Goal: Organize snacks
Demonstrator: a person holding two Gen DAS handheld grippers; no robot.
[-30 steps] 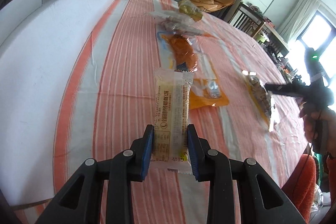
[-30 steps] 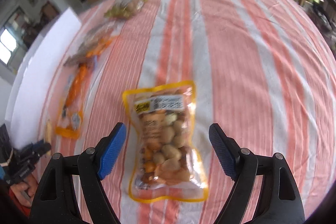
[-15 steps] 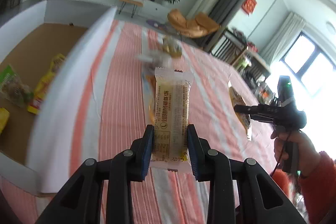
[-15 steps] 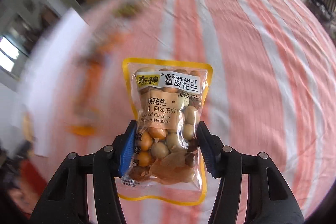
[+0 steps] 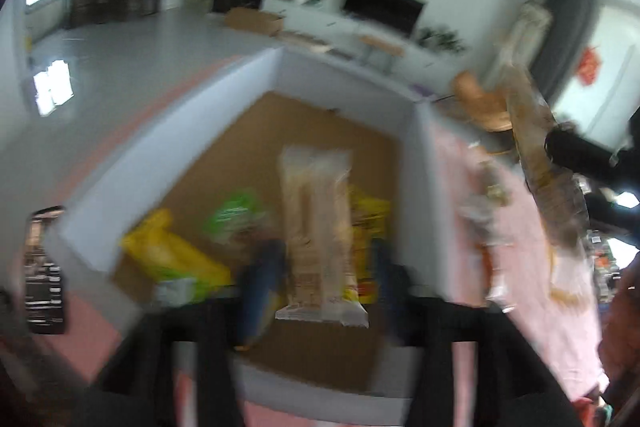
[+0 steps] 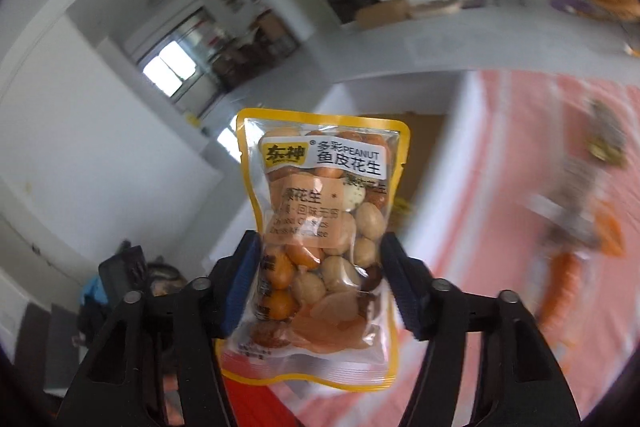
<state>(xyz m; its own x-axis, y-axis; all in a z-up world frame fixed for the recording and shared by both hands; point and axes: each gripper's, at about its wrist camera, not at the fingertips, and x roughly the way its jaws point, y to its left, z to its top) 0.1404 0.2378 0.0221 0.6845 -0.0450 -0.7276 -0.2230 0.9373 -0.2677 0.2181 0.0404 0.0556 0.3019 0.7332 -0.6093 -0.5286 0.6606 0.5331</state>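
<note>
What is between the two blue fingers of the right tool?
In the right wrist view, the peanut bag, clear with a yellow border, sits between the blue pads of the right tool, pinched at its lower half and held up off the table.

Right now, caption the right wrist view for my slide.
Right gripper holds a yellow-edged peanut pouch aloft near the white box.

Peanut pouch [image 6: 324, 239]: clear, yellow-bordered, white label strip near the top, filled with tan, orange and brown coated nuts. Upright at frame centre, lower half clamped between the right tongs [image 6: 320, 287].

Wafer-type pack [image 5: 318, 235]: long, pale beige, translucent wrapper, crimped ends; blurred. Upright at lower centre, between the left tongs [image 5: 320, 279]; contact unclear.

Box [image 5: 344, 87]: white walls, brown floor, centre frame; holds yellow and green packets [image 5: 176, 255], lower left.
</note>
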